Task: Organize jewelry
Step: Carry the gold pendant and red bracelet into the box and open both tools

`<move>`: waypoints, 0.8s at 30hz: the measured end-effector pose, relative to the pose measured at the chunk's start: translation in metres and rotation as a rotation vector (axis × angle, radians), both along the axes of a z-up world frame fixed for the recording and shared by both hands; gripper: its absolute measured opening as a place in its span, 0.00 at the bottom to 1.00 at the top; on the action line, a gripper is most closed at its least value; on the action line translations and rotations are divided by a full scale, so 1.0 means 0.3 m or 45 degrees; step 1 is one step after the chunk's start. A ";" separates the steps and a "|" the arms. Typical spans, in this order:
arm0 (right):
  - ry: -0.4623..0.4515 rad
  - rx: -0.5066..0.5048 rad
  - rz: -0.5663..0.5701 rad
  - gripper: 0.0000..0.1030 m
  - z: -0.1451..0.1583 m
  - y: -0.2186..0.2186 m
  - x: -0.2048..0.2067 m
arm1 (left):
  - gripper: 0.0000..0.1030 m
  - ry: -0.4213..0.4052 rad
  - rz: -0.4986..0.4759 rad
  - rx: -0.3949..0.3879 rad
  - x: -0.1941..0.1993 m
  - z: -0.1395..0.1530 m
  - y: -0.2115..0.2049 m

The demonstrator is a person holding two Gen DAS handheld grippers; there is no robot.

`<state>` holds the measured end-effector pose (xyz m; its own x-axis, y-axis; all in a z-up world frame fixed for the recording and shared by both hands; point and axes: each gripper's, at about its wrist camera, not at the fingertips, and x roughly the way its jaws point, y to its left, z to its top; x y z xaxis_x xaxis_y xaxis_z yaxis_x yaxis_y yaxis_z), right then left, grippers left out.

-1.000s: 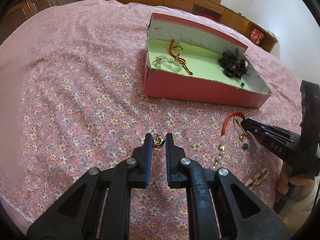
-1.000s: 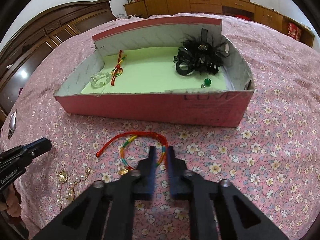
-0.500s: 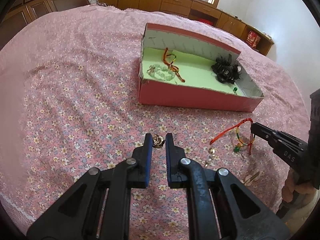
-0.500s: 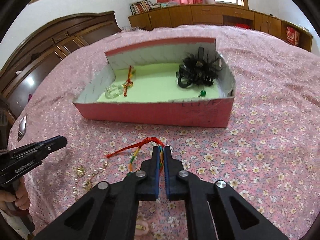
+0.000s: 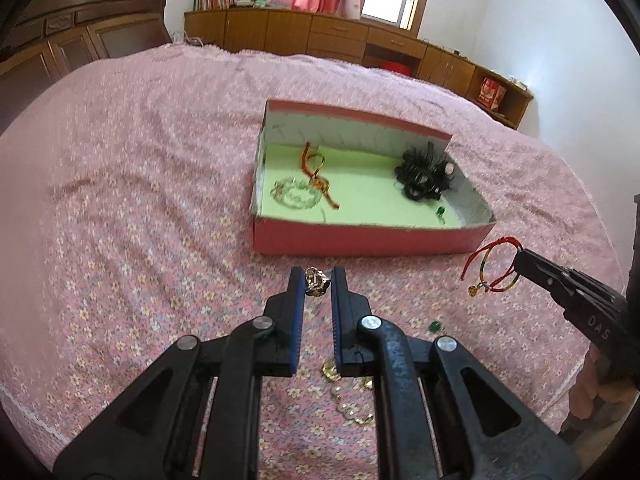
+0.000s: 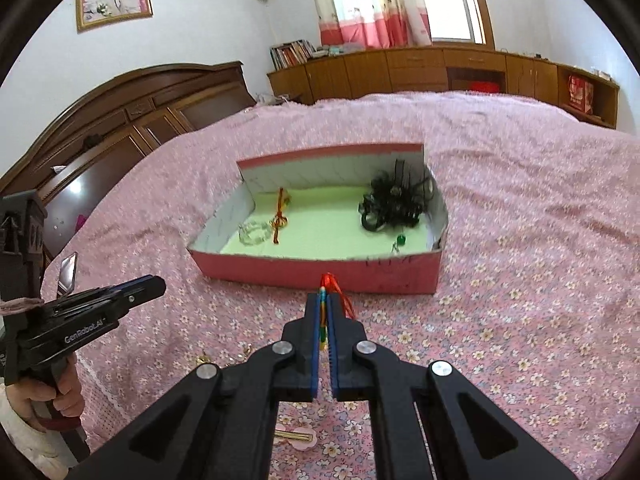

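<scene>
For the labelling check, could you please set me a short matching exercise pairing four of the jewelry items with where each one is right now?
Things:
1. red cord bracelet
2. gold charm
3. black hair accessory
4. clear bead bracelet

Places:
A. in the box, right part
B. in the box, left part
C. pinched in the right tool, off the bedspread
D. pinched in the left tool

Pairs: 1-C, 2-D, 3-A, 4-B
</scene>
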<state>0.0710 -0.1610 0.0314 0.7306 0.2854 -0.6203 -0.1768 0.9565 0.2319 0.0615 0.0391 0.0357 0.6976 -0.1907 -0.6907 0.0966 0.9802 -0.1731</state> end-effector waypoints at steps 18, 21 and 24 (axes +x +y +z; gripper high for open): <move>-0.192 0.011 -0.028 0.04 0.150 -0.012 -0.010 | 0.04 -0.204 0.004 0.019 0.036 0.134 -0.028; -0.220 -0.001 -0.028 0.04 0.169 -0.003 0.000 | 0.04 -0.229 0.004 0.028 0.044 0.147 -0.031; -0.247 -0.016 -0.033 0.04 0.182 0.003 0.012 | 0.04 -0.246 0.003 0.026 0.059 0.159 -0.034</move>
